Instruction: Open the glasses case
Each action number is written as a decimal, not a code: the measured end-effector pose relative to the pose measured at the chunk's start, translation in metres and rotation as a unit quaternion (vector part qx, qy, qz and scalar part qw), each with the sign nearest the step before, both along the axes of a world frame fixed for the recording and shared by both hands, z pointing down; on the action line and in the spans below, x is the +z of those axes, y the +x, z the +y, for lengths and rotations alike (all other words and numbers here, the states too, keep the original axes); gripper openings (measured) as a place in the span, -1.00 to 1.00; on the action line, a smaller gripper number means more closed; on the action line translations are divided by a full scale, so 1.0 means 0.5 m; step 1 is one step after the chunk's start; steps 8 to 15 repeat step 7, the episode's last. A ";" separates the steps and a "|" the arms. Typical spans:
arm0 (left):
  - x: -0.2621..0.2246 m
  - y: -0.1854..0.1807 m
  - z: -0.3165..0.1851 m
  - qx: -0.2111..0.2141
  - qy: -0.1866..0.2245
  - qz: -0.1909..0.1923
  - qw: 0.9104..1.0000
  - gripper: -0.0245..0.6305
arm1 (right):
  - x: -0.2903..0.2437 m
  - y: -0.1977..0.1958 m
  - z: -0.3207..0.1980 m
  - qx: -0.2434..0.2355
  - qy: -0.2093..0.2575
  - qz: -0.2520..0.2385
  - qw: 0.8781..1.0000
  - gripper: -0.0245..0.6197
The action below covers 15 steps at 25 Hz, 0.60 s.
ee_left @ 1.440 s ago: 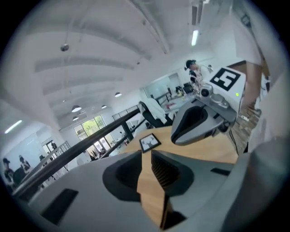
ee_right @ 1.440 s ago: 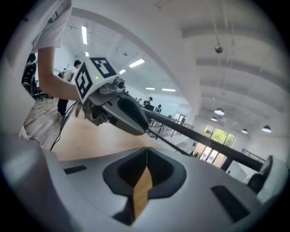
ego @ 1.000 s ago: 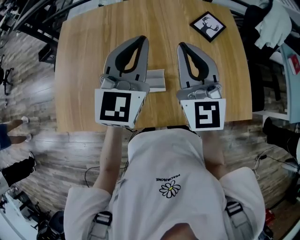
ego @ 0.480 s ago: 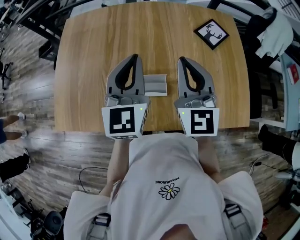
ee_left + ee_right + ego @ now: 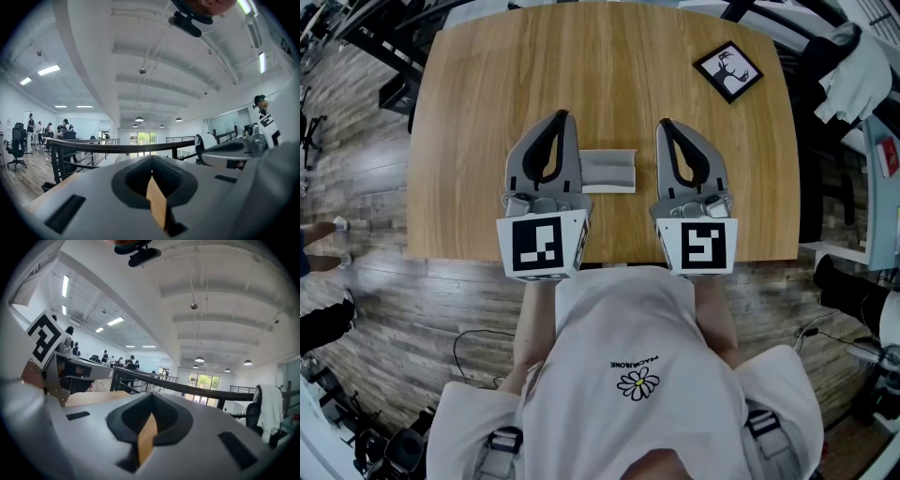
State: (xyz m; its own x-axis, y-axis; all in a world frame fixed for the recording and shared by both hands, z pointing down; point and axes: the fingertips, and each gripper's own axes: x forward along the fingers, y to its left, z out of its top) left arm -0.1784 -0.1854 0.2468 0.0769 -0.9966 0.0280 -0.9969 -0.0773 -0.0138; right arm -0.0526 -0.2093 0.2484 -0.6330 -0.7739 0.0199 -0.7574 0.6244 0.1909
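A grey rectangular glasses case (image 5: 609,171) lies flat on the wooden table (image 5: 478,103), between my two grippers. My left gripper (image 5: 561,114) stands just left of the case, and its body hides the case's left end. The right gripper (image 5: 663,123) stands a little to the right of the case, apart from it. Both point away from me over the table, jaws shut with nothing in them. The left gripper view shows its jaws (image 5: 151,161) closed against the room, and so does the right gripper view (image 5: 151,398). Neither gripper view shows the case.
A black-framed deer picture (image 5: 728,71) lies at the table's far right corner. Clothes hang over a chair (image 5: 853,66) past the right edge. The table's near edge runs just under the marker cubes (image 5: 539,246). A dark railing (image 5: 93,146) stands beyond the table.
Both grippers have sunk toward the table. The left one has swung from slanting over the case's left end to pointing straight, beside it. The case has not moved.
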 end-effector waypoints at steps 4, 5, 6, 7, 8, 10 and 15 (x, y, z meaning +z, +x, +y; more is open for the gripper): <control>-0.006 -0.011 -0.002 -0.010 0.004 -0.006 1.000 -0.88 | 0.008 0.002 -0.006 -0.001 0.004 0.011 1.000 -0.90; -0.009 -0.014 -0.002 -0.012 0.006 -0.008 1.000 -0.88 | 0.009 0.001 -0.007 -0.003 0.005 0.014 1.000 -0.90; -0.012 -0.017 -0.002 -0.013 0.007 -0.009 1.000 -0.88 | 0.010 0.000 -0.008 -0.005 0.005 0.017 1.000 -0.90; -0.016 -0.020 -0.002 -0.015 0.009 -0.011 1.000 -0.88 | 0.011 -0.002 -0.009 -0.007 0.005 0.019 1.000 -0.90; -0.016 -0.020 -0.002 -0.015 0.009 -0.011 1.000 -0.88 | 0.011 -0.002 -0.009 -0.007 0.005 0.019 1.000 -0.90; -0.016 -0.020 -0.002 -0.015 0.009 -0.011 1.000 -0.88 | 0.011 -0.002 -0.009 -0.007 0.005 0.019 1.000 -0.90; -0.016 -0.020 -0.002 -0.015 0.009 -0.011 1.000 -0.88 | 0.011 -0.002 -0.009 -0.007 0.005 0.019 1.000 -0.90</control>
